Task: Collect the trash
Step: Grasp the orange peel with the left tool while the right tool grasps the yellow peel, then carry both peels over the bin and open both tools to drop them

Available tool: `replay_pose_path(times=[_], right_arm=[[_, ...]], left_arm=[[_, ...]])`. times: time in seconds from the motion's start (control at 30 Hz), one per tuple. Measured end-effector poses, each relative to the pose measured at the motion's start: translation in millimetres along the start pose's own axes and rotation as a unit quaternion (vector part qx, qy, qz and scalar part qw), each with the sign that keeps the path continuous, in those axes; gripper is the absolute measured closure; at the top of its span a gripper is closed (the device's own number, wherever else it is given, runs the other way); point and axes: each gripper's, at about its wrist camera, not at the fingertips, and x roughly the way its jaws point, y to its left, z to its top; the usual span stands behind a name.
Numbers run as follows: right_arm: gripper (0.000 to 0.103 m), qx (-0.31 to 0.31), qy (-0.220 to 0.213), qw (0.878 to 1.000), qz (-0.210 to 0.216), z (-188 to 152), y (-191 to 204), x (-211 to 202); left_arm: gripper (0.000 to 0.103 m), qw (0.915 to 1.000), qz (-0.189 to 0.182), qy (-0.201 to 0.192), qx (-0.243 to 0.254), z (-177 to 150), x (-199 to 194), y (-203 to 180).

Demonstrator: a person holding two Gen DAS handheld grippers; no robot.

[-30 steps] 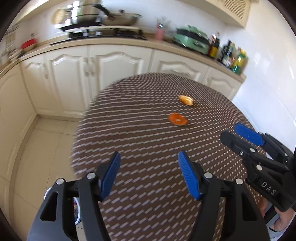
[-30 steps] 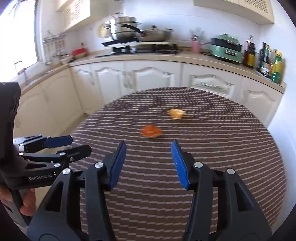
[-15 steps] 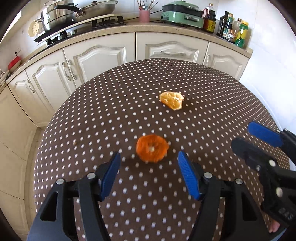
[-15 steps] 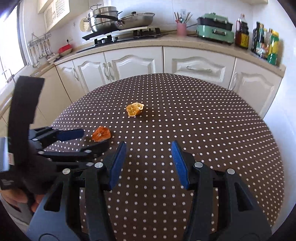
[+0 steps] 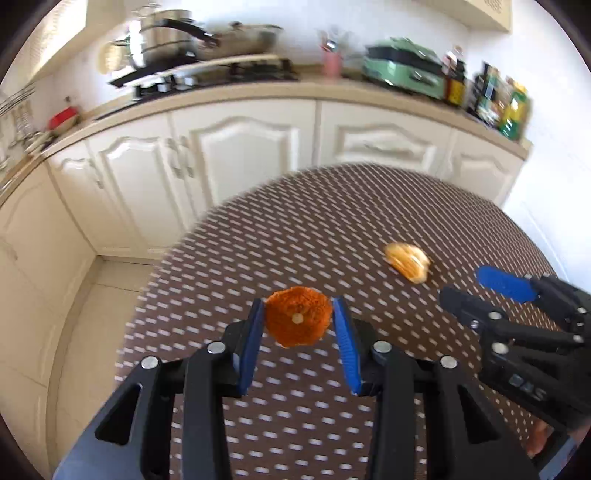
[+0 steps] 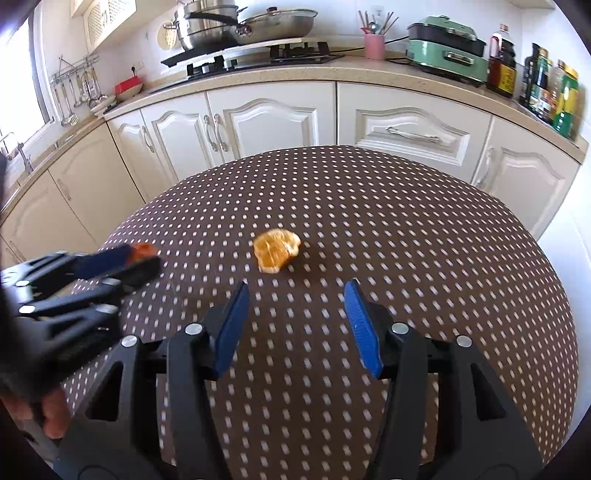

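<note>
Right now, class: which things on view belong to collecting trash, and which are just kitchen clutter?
Job: orange peel between the left hand-held gripper's closing jaws; pale peel on the table.
Clutter: pots, pink cup, green cooker, bottles.

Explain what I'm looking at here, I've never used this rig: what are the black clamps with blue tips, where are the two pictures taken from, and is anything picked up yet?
There is no robot arm: a person holds a hand-operated clamp in each hand, and each carries a wide-angle camera looking along its jaws. One picture is from the left gripper, the other from the right gripper; each also sees the other clamp at its edge. Below is a round table with a brown dotted cloth, in a kitchen. Two scraps count as trash. The jaws of the left clamp have just been closing, and their blue pads now sit against the orange peel. The right jaws are open and empty, with the paler peel piece on the cloth just ahead of them.
</note>
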Motion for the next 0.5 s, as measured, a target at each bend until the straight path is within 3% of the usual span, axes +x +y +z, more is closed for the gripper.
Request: replay_pose_path(times=[0.27, 0.3, 0.33, 0.43, 0.5], right_arm=[[0.049, 0.0, 0.025, 0.999, -0.027, 23, 9, 50], [0.053, -0.003, 0.026, 0.999, -0.031, 25, 10, 53], [0.073, -0.005, 0.026, 0.999, -0.034, 25, 11, 54], [0.086, -0.021, 0.021, 0.999, -0.041, 27, 18, 52], [0.086, -0.032, 0.015, 0.998, -0.043, 25, 27, 47]], left_arm=[[0.066, 0.999, 0.025, -0.01, -0.034, 1, -3, 45], [0.066, 0.9989, 0.026, -0.01, -0.038, 0, -2, 50], [0.066, 0.9989, 0.025, -0.009, -0.039, -1, -2, 52], [0.066, 0.9987, 0.019, -0.008, -0.047, -6, -5, 64], [0.066, 0.9987, 0.014, -0.009, -0.049, -10, -9, 70]])
